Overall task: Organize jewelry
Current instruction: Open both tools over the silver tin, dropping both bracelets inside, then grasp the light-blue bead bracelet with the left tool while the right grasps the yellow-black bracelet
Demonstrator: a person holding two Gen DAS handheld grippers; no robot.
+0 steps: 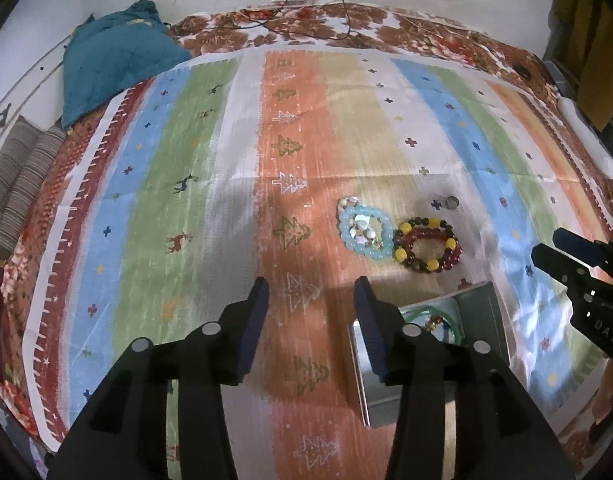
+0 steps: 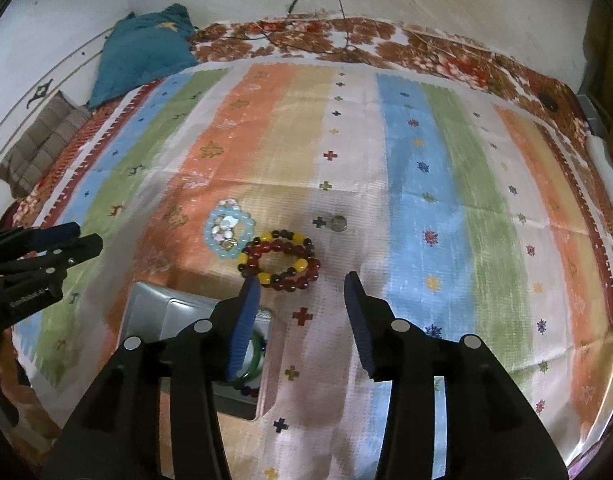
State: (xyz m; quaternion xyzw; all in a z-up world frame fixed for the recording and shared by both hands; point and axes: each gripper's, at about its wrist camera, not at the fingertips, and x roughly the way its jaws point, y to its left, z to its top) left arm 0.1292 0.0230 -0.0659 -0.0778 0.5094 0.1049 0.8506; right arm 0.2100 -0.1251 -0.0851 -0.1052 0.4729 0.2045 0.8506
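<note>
Open striped cloth (image 1: 210, 184) fills the centre and left of the left wrist frame, offering unobstructed passage. Right of centre, the pale blue bracelet (image 1: 362, 230) and the red-and-yellow bead bracelet (image 1: 426, 248) lie touching; a small round object (image 1: 451, 202), possibly a ring, sits just beyond them. The grey box (image 1: 478, 312) occupies the lower right. In the right wrist frame, the right half of the cloth lies bare; a teal cushion (image 2: 142, 52) blocks the upper left.

Two bracelets (image 2: 280, 262) lie touching on the cloth (image 2: 446, 200), just behind the box (image 2: 154, 312)—which holds a bangle (image 2: 252, 360); a small ring, perhaps (image 2: 338, 223), sits beyond.
</note>
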